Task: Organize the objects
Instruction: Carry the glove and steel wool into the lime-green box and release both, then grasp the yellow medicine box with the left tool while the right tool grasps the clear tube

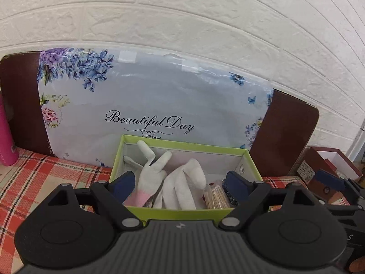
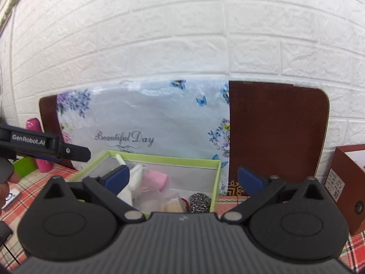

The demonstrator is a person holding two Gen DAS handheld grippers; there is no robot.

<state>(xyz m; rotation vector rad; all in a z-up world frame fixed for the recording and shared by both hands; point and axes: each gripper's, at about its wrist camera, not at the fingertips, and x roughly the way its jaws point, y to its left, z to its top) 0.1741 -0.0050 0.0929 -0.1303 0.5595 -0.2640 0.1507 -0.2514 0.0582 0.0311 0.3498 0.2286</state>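
While the pink bottle [image 1: 8, 134] stands off at the far left on the plaid cloth [image 1: 57, 173], the action is all at the green box [image 1: 182, 211] in front of the floral "Beautiful Day" panel [image 1: 159, 96]. The left gripper [image 1: 182, 183] hangs over the box, jaws spread wide, nothing pinched. Between them lie the white gloves [image 1: 178, 182], limp and light, fingers sticking up; I'd say a pinch at the pink cuff or bunched palm holds best, since loose fingers would slip out. Next along, a bundle of toothpicks [image 1: 215, 197], likely brittle, then the steel scourer [image 2: 199, 202], springy and easy to grab anywhere. The right gripper [image 2: 186, 180] is spread too, empty. Far right, a red box [image 2: 349, 182].
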